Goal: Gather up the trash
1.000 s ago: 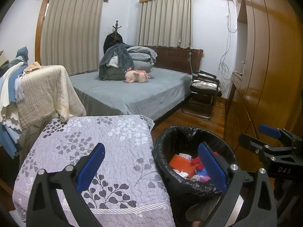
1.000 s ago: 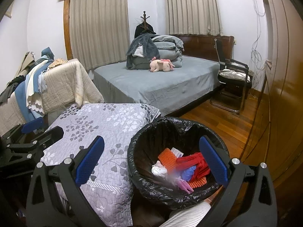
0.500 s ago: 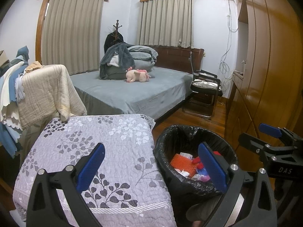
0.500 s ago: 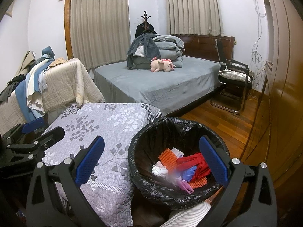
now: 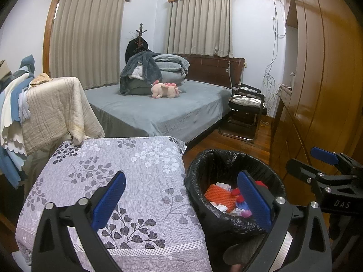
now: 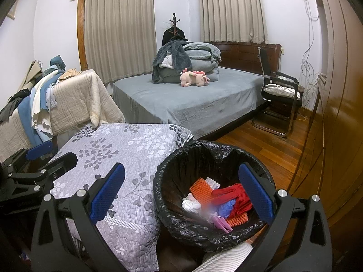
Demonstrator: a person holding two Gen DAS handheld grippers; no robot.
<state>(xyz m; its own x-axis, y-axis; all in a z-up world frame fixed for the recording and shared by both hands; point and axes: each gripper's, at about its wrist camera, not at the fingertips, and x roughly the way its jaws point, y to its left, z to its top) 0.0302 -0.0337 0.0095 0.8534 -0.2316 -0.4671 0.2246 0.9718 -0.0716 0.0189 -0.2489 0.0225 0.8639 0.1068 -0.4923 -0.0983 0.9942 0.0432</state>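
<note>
A round bin with a black liner point(image 6: 181, 165) point(image 5: 204, 165) stands on the wood floor, right of a surface under a lilac leaf-print quilt point(image 5: 127, 167) point(image 6: 127, 149). Inside lie an orange ribbed piece point(image 6: 200, 187) point(image 5: 217, 196), white crumpled paper point(image 6: 190, 205), red and blue bits point(image 6: 236, 197). My left gripper point(image 5: 181, 200) stands open and empty, straddling the quilt's edge and the bin. My right gripper point(image 6: 181, 197) is open and empty over the bin's near side. Each gripper shows in the other's view, the right one point(image 5: 326, 167) and the left one point(image 6: 38, 156).
A bed with a grey cover point(image 5: 158, 108), folded bedding and a pink plush toy point(image 5: 165, 89) fills the back. Draped cloths point(image 5: 52, 108) hang at left. A black chair point(image 5: 247, 104) and a wooden wardrobe point(image 5: 322, 79) line the right. A striped sleeve point(image 6: 224, 258) shows below.
Both views have drifted very slightly; the grippers stay open and the bin's contents lie the same.
</note>
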